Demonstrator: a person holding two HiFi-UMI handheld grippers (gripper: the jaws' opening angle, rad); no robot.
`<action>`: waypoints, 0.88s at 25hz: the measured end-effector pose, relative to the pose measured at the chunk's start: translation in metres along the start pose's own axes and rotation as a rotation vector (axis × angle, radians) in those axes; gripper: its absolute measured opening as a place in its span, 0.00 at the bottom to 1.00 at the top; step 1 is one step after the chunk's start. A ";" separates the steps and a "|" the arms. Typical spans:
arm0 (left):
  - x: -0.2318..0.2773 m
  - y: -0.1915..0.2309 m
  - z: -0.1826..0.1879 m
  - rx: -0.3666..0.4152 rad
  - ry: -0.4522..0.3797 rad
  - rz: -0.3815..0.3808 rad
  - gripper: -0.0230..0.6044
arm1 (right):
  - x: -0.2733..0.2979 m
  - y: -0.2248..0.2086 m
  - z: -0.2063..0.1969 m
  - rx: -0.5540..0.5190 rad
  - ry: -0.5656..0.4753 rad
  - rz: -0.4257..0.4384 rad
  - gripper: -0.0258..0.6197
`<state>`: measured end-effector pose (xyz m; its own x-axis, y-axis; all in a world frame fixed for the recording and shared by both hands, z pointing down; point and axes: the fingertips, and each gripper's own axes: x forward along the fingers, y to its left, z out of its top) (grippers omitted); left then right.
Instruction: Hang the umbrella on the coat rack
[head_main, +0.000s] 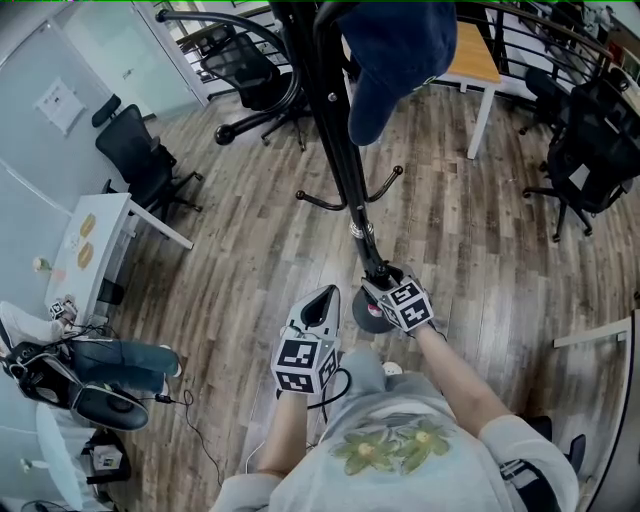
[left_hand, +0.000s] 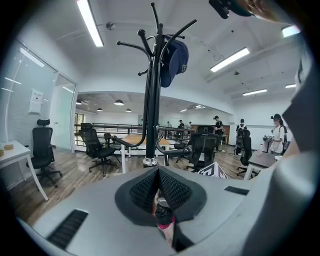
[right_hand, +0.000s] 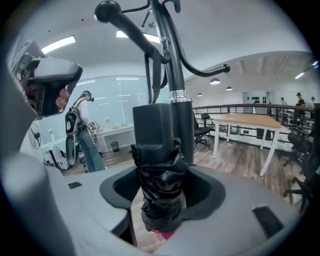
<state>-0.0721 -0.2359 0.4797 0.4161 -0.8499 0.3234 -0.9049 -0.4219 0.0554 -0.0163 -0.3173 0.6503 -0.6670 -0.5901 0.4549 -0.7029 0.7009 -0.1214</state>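
Umbrella (right_hand: 159, 167), folded, is clamped in R gripper (head_main: 384, 284). Its long axis looks approx parallel to the rack pole (right_hand: 173, 65), just in front of it, handle end up. Nearest hook (right_hand: 210, 71) is higher, right of the pole. L gripper (left_hand: 158, 172) is closed on nothing, farther from the pole.
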 end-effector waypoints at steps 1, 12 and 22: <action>0.000 0.001 0.000 0.000 0.001 -0.002 0.04 | 0.001 -0.001 0.000 0.000 0.000 -0.008 0.41; 0.009 0.003 -0.014 -0.009 0.033 -0.018 0.04 | 0.010 -0.003 -0.035 0.002 0.087 -0.038 0.49; 0.011 0.000 -0.040 -0.030 0.085 -0.055 0.04 | -0.024 0.004 -0.025 0.092 0.010 -0.089 0.55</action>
<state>-0.0707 -0.2329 0.5212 0.4572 -0.7953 0.3980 -0.8837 -0.4565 0.1031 0.0030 -0.2908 0.6609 -0.5986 -0.6444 0.4759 -0.7794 0.6055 -0.1606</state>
